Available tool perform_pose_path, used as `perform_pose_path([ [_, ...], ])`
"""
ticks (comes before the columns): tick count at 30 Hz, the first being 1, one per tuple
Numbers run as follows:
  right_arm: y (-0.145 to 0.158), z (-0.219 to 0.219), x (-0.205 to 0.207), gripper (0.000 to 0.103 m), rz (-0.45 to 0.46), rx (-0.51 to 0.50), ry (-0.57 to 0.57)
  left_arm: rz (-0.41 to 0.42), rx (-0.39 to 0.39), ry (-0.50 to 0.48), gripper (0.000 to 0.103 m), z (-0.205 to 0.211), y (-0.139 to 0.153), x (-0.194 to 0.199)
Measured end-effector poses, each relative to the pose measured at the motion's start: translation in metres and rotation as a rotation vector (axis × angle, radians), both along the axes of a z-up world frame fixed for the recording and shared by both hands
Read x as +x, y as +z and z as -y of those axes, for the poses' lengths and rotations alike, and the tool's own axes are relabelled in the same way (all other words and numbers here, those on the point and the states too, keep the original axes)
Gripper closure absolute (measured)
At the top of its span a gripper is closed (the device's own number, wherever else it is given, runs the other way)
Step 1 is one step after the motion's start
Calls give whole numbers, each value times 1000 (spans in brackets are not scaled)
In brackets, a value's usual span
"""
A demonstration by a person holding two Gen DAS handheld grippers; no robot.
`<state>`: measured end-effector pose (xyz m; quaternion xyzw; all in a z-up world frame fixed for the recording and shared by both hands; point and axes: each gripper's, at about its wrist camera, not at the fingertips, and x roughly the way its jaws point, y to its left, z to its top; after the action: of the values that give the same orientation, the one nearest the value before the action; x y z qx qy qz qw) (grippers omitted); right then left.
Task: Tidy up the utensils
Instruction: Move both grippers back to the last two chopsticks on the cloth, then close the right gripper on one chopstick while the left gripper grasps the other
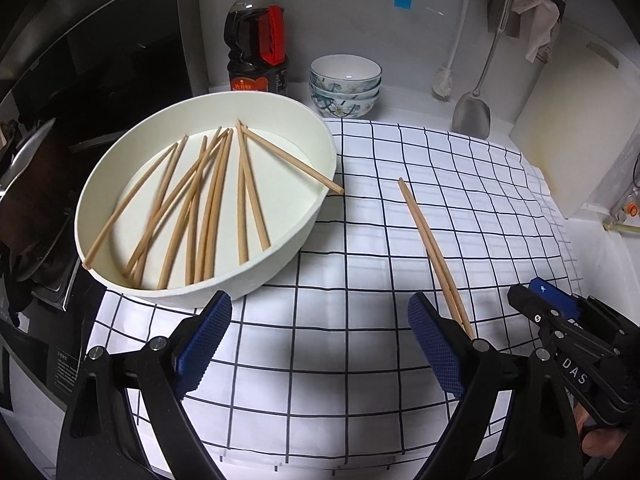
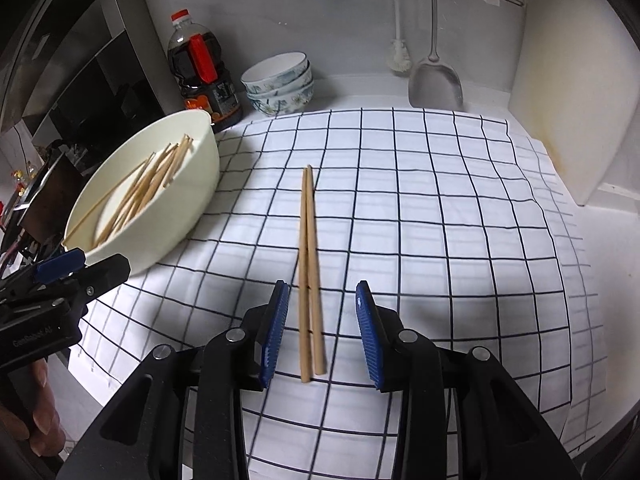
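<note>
A pair of wooden chopsticks (image 2: 309, 264) lies side by side on the checked cloth (image 2: 420, 216). My right gripper (image 2: 322, 332) is open, its blue pads either side of the pair's near ends without touching. The pair also shows in the left wrist view (image 1: 434, 256). A white bowl (image 1: 304, 216) holds several loose chopsticks (image 1: 208, 204), one resting over its rim. My left gripper (image 1: 320, 344) is open and empty above the cloth, just in front of the bowl. The right gripper (image 1: 560, 320) shows at the right of the left wrist view.
A soy sauce bottle (image 1: 258, 40) and stacked patterned bowls (image 1: 346, 86) stand at the back. A metal spatula (image 1: 472, 110) and a brush (image 1: 444, 82) hang on the wall. A white cutting board (image 1: 576, 120) leans at the right. A stove (image 1: 36, 200) is at the left.
</note>
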<state>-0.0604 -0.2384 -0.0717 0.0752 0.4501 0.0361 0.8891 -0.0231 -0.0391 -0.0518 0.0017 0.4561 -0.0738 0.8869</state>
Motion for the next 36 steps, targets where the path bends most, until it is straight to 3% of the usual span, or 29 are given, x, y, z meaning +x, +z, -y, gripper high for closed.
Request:
perform_pose_path([
  [15,-46,4,7,68,-57,-5,21,0,27,-26,15,24,-24,2],
  [32,-65,-6,21,69,-69,-52,80,-19,25,-47,15,40,-37,9],
  [34,-66,-8,22,73,-64,-68,92,-21,24,-48,15,41,-38,10],
  [36,-66,-10,23,89,-58,-81,104,-23,24,-51,15,43,-38,11],
])
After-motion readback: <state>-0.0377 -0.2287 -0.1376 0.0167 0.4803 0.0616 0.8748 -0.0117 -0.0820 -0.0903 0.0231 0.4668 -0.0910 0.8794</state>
